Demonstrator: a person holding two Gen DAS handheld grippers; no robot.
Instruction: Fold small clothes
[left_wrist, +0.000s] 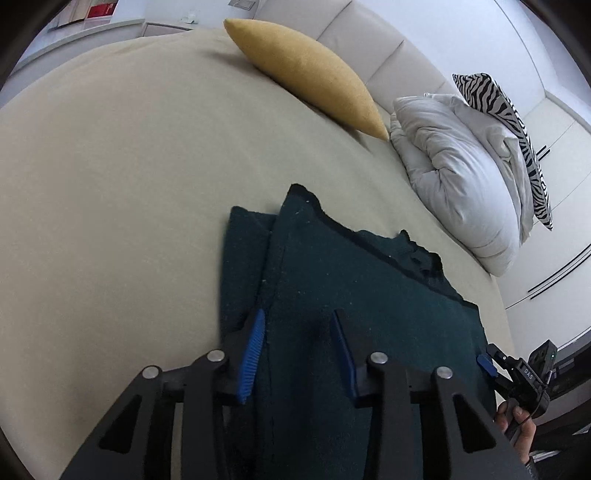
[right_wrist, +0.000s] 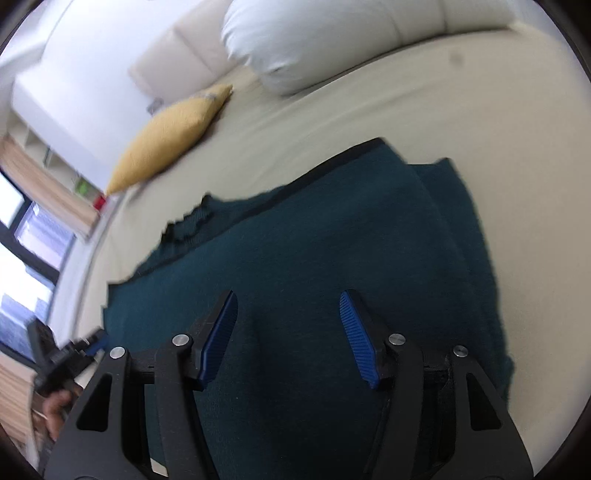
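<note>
Sweater, dark green knit, is laid flat on the beige bed, partly folded, with one side turned over the body. Left tool is held above the sweater's lower part, blue pads parted, nothing pinched between them. Right tool is likewise held over the fabric, pads spread, released, no cloth gripped. Right tool is also seen at the left wrist view's lower right edge, carried by a hand. Yellow cushion is placed near the headboard, well apart from the sweater. White duvet is bunched beside it, with a zebra-print pillow behind.
</note>
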